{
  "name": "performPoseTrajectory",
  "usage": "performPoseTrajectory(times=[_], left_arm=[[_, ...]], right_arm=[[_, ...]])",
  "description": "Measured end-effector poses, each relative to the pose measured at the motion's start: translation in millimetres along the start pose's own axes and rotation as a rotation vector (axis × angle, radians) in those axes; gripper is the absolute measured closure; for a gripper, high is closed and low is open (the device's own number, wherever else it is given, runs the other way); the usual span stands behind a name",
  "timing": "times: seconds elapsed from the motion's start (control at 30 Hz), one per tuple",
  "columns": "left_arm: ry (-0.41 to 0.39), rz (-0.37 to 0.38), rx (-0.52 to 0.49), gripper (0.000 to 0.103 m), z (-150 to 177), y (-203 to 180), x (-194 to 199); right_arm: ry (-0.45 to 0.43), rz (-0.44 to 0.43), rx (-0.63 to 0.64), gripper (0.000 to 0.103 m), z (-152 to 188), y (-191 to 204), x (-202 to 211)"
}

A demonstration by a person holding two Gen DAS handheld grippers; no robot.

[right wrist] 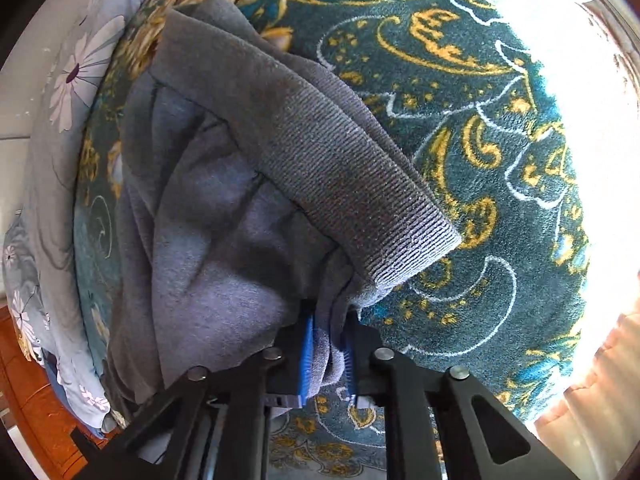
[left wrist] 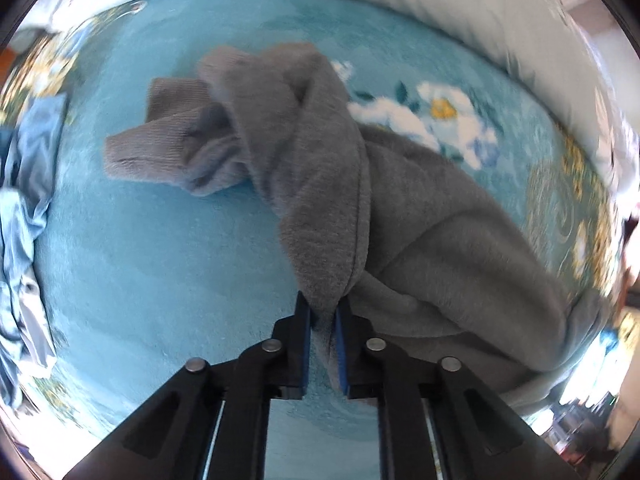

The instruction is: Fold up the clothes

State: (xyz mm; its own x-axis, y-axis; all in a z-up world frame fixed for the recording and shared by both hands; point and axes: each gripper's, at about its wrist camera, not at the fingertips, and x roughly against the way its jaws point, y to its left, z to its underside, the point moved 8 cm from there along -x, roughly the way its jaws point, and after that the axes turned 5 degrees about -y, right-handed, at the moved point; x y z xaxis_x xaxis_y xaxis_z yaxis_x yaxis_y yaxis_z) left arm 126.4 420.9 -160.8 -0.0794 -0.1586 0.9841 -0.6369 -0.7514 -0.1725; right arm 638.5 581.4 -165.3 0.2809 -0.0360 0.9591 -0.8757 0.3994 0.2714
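A grey fleece sweatshirt [left wrist: 420,208] lies crumpled on a turquoise plush blanket [left wrist: 160,260]. Its sleeves with ribbed cuffs [left wrist: 160,136] trail to the far left. My left gripper [left wrist: 323,308] points down and is shut on a seamed fold of the grey fabric, pinched between its blue pads. In the right wrist view the same sweatshirt [right wrist: 208,216] bunches up, with a ribbed band [right wrist: 360,184] folded over on top. My right gripper [right wrist: 330,320] is shut on a gathered edge of the sweatshirt below that band.
A pale blue satin garment [left wrist: 24,216] lies heaped at the left edge of the blanket. A white floral print [left wrist: 432,120] marks the blanket beyond the sweatshirt. A flowered sheet [right wrist: 52,168] and a wooden floor [right wrist: 36,396] show at the left of the right wrist view.
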Motion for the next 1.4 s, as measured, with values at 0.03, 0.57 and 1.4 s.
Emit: performPoseTrajectory(times=[0.03,0.57,1.4], left_arm=[[-0.01,0.016,0.028,0.094,-1.8,3.6,4.4],[-0.229,0.357,0.204,0.096,-3.9,13.7,127.1],[-0.234,0.142,0.429,0.096,171.1,102.6,116.7]], right_arm=[[-0.004,-0.01,0.007,0.095,0.6,1.5,4.2],[-0.325,-0.308,0.215,0.095,-23.0,86.1,199.7],[0.006,-0.193,0.405,0.096,19.2,-9.0,140.6]])
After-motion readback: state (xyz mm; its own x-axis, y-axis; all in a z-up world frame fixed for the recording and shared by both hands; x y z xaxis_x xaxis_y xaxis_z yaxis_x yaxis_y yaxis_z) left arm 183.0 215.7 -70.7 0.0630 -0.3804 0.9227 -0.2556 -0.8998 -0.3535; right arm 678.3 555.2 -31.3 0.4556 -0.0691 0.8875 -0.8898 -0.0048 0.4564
